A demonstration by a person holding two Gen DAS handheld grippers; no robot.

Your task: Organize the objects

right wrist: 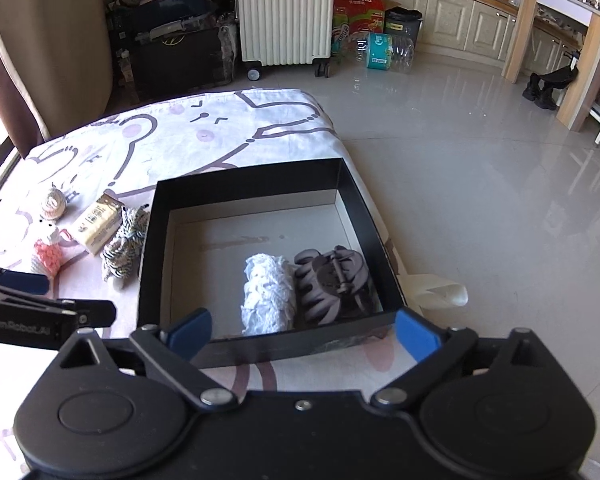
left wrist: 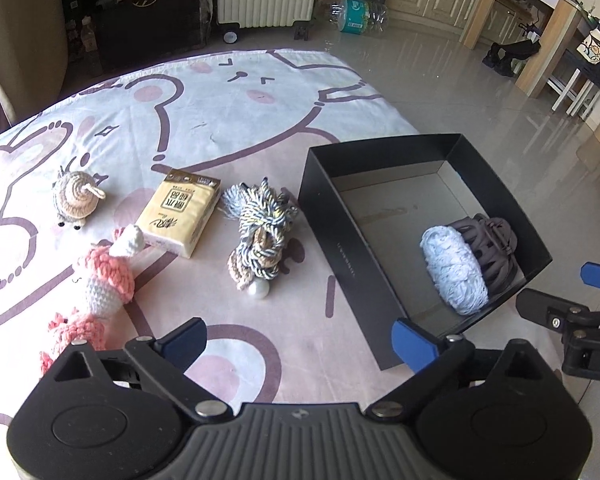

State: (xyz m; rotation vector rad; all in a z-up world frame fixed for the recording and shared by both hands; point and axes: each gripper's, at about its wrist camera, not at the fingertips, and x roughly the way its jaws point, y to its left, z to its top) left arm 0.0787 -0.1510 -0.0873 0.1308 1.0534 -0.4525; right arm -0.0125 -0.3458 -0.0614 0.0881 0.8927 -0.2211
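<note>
We see both the left gripper (left wrist: pixel 300 340) and right gripper (right wrist: pixel 304 330) spread wide, grasping nothing. Beyond, the black open cardboard box (right wrist: pixel 150 240) contains a white yarn bundle (right wrist: pixel 268 294) touching a dark grey plastic hair claw (right wrist: pixel 332 280). Further left on the cartoon-print cloth (left wrist: pixel 220 120) lie a striped rope coil (left wrist: pixel 260 232), pink crochet doll (left wrist: pixel 104 276), yellow tissue pack (left wrist: pixel 180 212), beige crochet snail (left wrist: pixel 76 196).

On my table (left wrist: pixel 260 128), the box (left wrist: pixel 380 280) sits at the right edge. In it, at its near right corner, the yarn ball (left wrist: pixel 454 272) touches the hair clip (left wrist: pixel 496 248) to its right. Left of the box lie the rope (left wrist: pixel 260 236), tissue pack (left wrist: pixel 180 212), snail (left wrist: pixel 76 196) and doll (left wrist: pixel 100 276).
</note>
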